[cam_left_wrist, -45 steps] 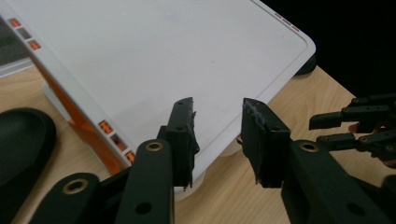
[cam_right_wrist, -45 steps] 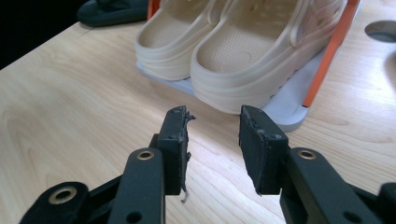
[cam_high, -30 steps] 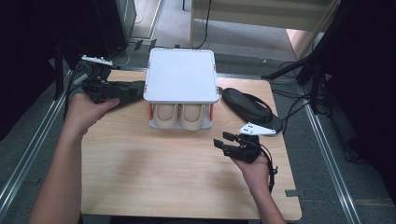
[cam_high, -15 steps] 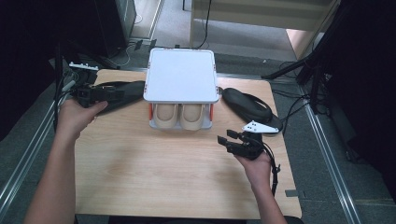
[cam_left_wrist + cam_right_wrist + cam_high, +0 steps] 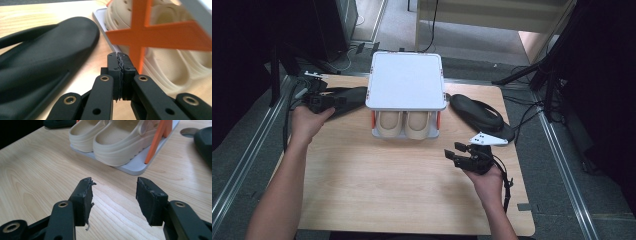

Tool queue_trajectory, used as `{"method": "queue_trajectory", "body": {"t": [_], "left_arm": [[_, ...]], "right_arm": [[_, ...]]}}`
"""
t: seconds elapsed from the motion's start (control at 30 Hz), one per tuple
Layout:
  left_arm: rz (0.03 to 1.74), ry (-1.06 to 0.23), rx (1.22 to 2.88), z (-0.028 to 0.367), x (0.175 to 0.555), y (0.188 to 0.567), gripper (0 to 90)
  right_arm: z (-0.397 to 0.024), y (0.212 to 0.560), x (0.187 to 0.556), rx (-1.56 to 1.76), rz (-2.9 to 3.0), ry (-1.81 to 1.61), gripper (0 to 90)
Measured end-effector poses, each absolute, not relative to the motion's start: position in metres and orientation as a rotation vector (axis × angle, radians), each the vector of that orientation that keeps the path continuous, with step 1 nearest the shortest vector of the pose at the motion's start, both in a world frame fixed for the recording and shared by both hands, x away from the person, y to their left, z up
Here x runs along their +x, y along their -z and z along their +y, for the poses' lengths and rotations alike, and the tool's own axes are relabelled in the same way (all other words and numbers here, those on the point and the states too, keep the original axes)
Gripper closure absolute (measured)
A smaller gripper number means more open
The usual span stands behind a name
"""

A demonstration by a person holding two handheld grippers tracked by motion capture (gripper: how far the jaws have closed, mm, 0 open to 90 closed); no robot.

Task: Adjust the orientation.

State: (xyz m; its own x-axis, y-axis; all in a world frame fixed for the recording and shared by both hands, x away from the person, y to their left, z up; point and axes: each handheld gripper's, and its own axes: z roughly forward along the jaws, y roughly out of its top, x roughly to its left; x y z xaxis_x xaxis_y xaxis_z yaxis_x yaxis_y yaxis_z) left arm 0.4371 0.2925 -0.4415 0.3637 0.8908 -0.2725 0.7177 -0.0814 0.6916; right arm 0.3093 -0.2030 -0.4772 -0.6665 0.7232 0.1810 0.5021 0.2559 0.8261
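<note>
At a wooden table, a person works a two-tier shoe rack with a hand-held gripper in each hand. The left gripper sits at the rack's left side, its jaws having just closed pad to pad with nothing between them, right beside a black slipper lying on the table at the left. In the left gripper view the slipper's rounded end lies just left of the shut fingertips, with the rack's orange cross-brace close on the right. The right gripper waits near the table's right edge, jaws spread wide and empty, pointed toward the pair of beige clogs on the rack's lower shelf. A second black slipper lies to the right of the rack.

The step looks like picking up the left slipper (apparently bound for the rack). To do it well, the jaws would need to reopen, straddle the sole's edge or strap, and close firmly, clear of the orange brace.
</note>
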Motion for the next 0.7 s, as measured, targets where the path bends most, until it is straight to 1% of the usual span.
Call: {"method": "queue_trajectory", "body": {"t": [0.07, 0.27, 0.4, 0.7], "left_arm": [[1.429, -0.293, 1.867, 0.291, 0.447, 0.449, 90.0], [1.491, -0.345, 1.829, 0.289, 0.473, 0.467, 90.0], [1.528, -0.346, 1.815, 0.289, 0.486, 0.478, 90.0], [1.59, -0.342, 1.772, 0.3, 0.501, 0.503, 90.0]], "right_arm": [[-0.206, 0.478, 0.305, 1.15, 2.279, -1.369, 48.6], [-0.215, 0.48, 0.296, 1.184, 2.257, -1.374, 48.8], [-0.218, 0.482, 0.292, 1.201, 2.249, -1.363, 48.8], [-0.219, 0.485, 0.29, 1.205, 2.262, -1.347, 48.8]]}}
